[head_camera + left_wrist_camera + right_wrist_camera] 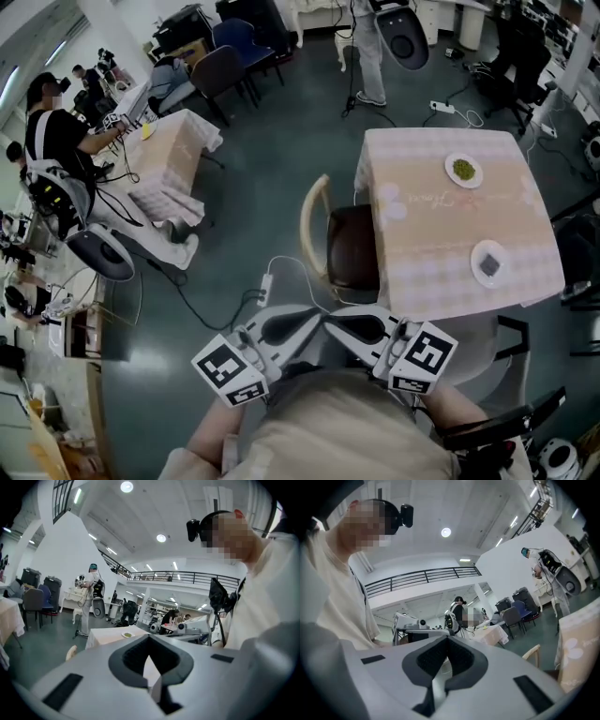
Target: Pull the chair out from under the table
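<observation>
Floor point(253, 187): chair point(349, 246) beyond tongs point(323, 319) (both closed)

Round ceiling lamps point(126, 486) are flooding the hall with bright, even white light, casting only soft shadows. Fisheye lenses are bending straight lines and darkening every corner; nearest surfaces are looking soft.

Low in the centre of the head view, the left gripper point(307, 324) and the right gripper point(341, 324) are held close in front of the person's torso point(347, 433). Their tips angle inward and nearly meet. Both pairs of jaws are pressed together with nothing between them. The left marker cube point(230, 368) sits lower left and the right marker cube point(424, 357) lower right.
</observation>
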{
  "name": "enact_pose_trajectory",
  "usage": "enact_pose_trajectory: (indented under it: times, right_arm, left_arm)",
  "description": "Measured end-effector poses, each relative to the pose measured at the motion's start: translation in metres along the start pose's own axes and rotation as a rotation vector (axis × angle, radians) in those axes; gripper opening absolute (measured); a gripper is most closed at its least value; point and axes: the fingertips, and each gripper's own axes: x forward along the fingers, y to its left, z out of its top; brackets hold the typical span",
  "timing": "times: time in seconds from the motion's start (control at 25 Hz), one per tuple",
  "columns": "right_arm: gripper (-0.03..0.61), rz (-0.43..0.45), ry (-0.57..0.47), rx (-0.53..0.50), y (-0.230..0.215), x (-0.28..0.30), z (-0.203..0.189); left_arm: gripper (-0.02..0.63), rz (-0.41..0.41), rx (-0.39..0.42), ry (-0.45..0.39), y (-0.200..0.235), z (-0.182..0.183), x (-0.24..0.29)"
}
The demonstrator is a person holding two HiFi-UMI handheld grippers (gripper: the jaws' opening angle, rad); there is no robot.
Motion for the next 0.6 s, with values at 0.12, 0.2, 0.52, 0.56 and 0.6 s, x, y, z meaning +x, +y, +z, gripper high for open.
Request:
enact_pose_trajectory:
  times: [0.12, 0.2, 0.52, 0.56, 0.6]
  right_arm:
    - [0.008, -0.016, 0.017, -0.019, -0.006, 0.005, 0.000]
    - [0.007, -0.025, 0.048, -0.075, -0.010, 0.012, 0.001]
    - [0.006, -0.022, 0.253, -0.370, -0.030, 0.055, -0.007]
    - [0.006, -0.029, 0.283, -0.392, -0.035, 0.061, -0.009]
    - [0.008, -0.036, 0.309, -0.410, -0.040, 0.069, -0.010]
  left_arm:
    - [0.005, 0.038, 0.021, 0.016, 0.007, 0.000, 0.001]
    - [0.003, 0.053, 0.016, 0.020, 0.016, 0.001, 0.002]
    - [0.003, 0.065, 0.027, 0.048, 0.062, -0.003, -0.005]
    - [0.003, 0.060, 0.055, 0.065, 0.070, -0.003, -0.006]
    - [0.003, 0.055, 0.083, 0.078, 0.078, -0.003, -0.006]
